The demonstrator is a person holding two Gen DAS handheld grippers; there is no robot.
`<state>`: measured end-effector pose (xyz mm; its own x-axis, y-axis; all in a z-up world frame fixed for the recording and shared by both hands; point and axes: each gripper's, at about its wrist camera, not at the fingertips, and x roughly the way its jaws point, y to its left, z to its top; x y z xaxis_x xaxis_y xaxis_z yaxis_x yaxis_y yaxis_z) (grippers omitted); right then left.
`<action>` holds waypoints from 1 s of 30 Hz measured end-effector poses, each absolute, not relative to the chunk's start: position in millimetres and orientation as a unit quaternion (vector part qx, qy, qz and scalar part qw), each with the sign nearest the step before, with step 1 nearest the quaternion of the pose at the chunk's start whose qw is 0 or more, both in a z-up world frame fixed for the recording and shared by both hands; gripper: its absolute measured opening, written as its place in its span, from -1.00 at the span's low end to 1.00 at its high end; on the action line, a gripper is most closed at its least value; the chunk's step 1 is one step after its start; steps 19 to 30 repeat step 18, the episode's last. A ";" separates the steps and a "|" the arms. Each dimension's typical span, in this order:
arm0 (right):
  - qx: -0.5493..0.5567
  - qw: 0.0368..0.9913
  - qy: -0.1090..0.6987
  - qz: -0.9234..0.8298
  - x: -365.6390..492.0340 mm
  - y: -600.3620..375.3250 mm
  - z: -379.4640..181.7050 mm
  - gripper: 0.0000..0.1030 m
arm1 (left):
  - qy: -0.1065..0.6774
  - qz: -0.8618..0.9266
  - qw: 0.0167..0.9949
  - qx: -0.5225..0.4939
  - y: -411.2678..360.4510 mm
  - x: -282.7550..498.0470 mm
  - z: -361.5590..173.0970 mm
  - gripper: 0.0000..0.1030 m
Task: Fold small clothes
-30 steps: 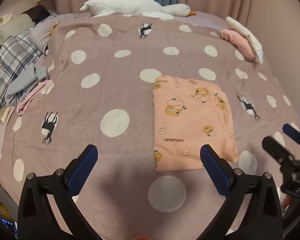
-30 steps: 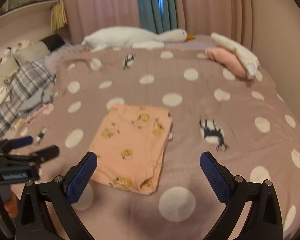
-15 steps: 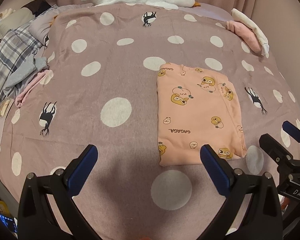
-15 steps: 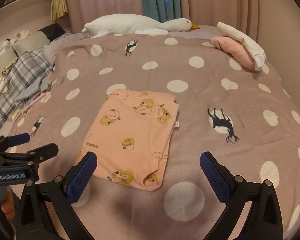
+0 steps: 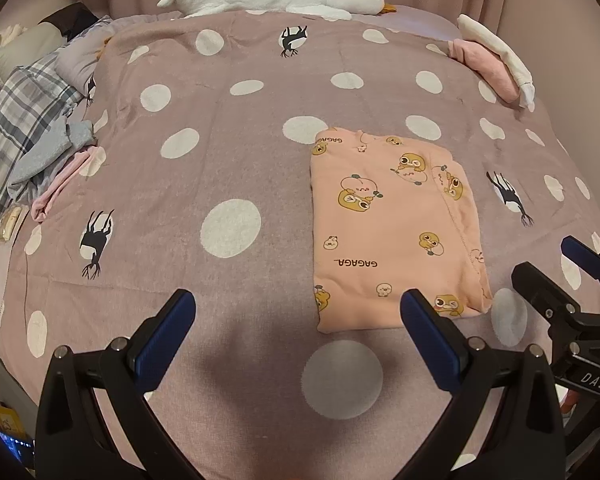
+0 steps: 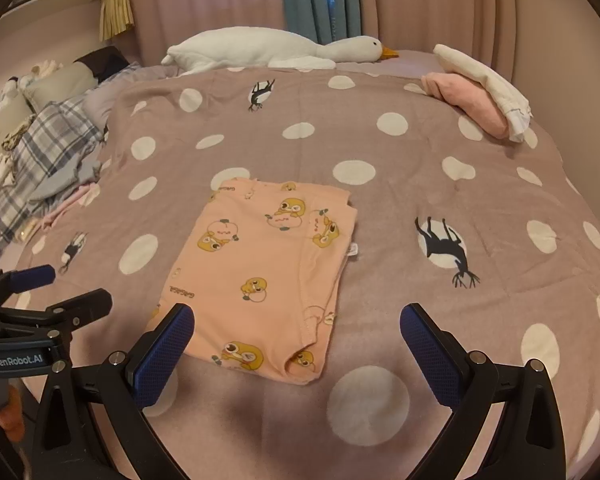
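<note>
Broadly, a mauve bedspread (image 5: 228,168) with white dots and black animal prints covers the whole bed. White goose plush (image 6: 268,49) along the far edge, by the curtains. Plaid heap of clothes (image 5: 16,120) at the far left; stacked pink and white folded items (image 6: 484,92) at the far right corner. Peach cartoon-print garment (image 5: 388,228) lies flat and folded to a rectangle, right of centre on the spread, "GAGAGA" lettering visible. Left gripper (image 5: 298,320): jaws spread wide, empty, above the near edge, garment's near left corner between its fingers. Right gripper (image 6: 296,332): likewise spread, holding nothing, just short of the garment's near edge.
</note>
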<state>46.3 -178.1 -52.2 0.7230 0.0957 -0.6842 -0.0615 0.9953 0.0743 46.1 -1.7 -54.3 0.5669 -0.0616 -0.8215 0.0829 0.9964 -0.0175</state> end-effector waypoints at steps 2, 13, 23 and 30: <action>0.023 0.928 0.370 0.042 46.1 -177.7 -52.2 0.98 | 0.463 -0.041 0.885 0.012 -1.5 45.9 -53.9 0.99; 0.022 0.928 0.370 0.042 46.0 -177.9 -51.8 0.98 | 0.459 -0.040 0.888 0.013 -3.4 43.6 -49.9 0.99; 0.024 0.928 0.368 0.043 46.1 -178.5 -51.0 0.98 | 0.455 -0.037 0.889 0.018 -5.3 42.7 -48.2 0.99; 0.024 0.928 0.368 0.043 46.1 -178.5 -51.0 0.98 | 0.455 -0.037 0.889 0.018 -5.3 42.7 -48.2 0.99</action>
